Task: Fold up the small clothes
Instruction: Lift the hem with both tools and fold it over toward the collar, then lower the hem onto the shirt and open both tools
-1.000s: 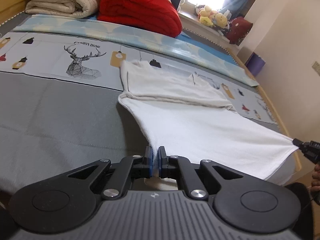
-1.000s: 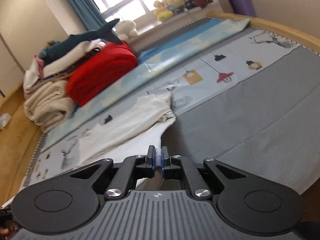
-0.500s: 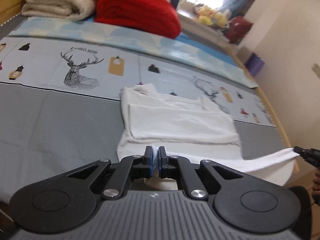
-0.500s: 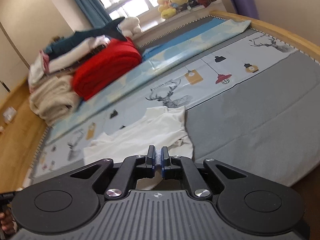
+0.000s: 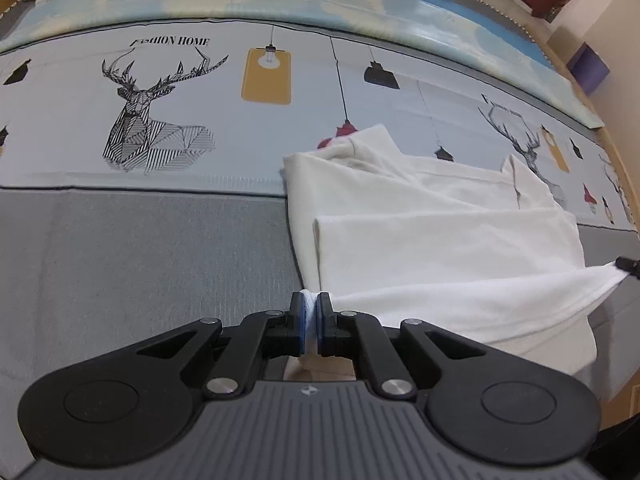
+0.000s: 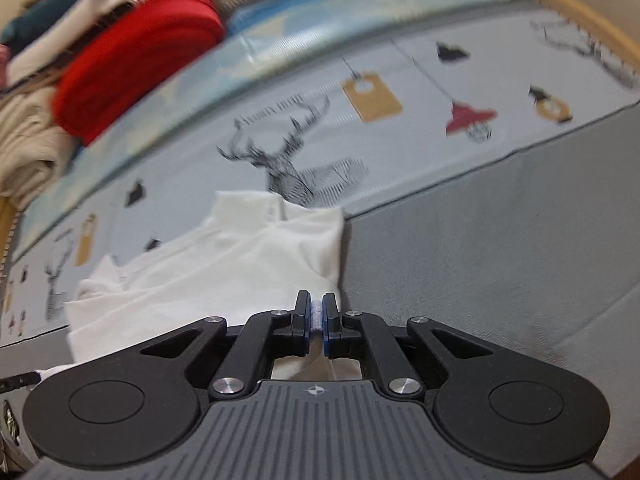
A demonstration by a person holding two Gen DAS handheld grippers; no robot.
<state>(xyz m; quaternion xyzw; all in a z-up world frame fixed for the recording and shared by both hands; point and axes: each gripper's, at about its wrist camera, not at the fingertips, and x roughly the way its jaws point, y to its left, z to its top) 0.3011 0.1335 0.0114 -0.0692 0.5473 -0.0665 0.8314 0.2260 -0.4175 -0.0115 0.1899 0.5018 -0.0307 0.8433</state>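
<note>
A white shirt (image 5: pixel 440 240) lies on the bed, its upper part flat on the printed sheet with the collar at the far end. My left gripper (image 5: pixel 308 312) is shut on one corner of the shirt's bottom hem. My right gripper (image 6: pixel 316 316) is shut on the other hem corner; its tip also shows at the right edge of the left wrist view (image 5: pixel 628 264). The hem edge hangs stretched between the two grippers, above the lying part of the shirt (image 6: pixel 224 264). The cloth under both grippers is hidden.
The bed has a grey blanket (image 5: pixel 140 272) and a sheet printed with a deer (image 5: pixel 152 120) and lamps. A red folded blanket (image 6: pixel 136 64) and cream bedding (image 6: pixel 24 152) are stacked at the far side. A wooden bed rail (image 6: pixel 580 8) runs along the right.
Both grippers have carried the hem forward over the shirt toward the collar. The lifted lower half has shortened and now doubles over the lying part.
</note>
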